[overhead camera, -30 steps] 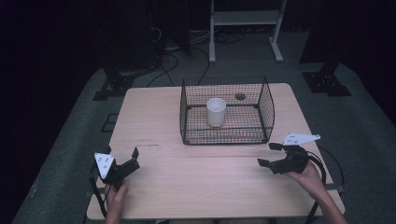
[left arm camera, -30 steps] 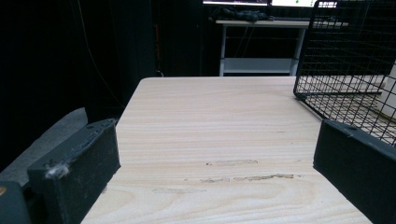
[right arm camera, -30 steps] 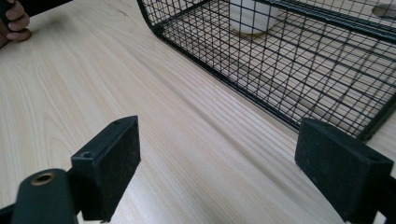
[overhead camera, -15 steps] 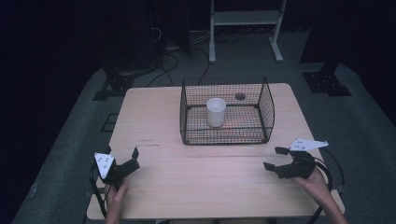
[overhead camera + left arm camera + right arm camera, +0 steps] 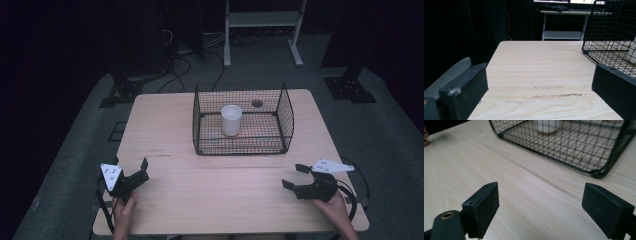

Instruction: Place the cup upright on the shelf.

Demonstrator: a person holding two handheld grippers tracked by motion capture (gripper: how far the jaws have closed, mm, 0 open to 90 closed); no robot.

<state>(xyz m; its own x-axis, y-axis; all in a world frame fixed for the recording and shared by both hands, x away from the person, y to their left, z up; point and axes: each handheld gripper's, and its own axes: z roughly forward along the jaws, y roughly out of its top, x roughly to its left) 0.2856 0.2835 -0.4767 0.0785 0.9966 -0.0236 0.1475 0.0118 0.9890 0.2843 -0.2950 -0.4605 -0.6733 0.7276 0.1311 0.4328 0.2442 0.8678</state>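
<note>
Two grippers rested low over a pale wooden table [image 5: 220, 190] in a dark room. The left gripper [image 5: 131, 173] sat at the table's seven o'clock, its fingers [image 5: 466, 92] spread wide and holding nothing. The right gripper [image 5: 296, 176] sat at five o'clock, its fingers [image 5: 484, 205] likewise wide apart and empty. A black wire basket [image 5: 243, 145] stood toward twelve o'clock, well apart from both, with a white cup [image 5: 231, 120] upright inside it. Faint scuff marks [image 5: 554, 95] streaked the wood grain. Grey carpet [image 5: 390, 135] surrounded the table, with a white metal stand [image 5: 262, 20] and loose cables [image 5: 175, 50] behind.
</note>
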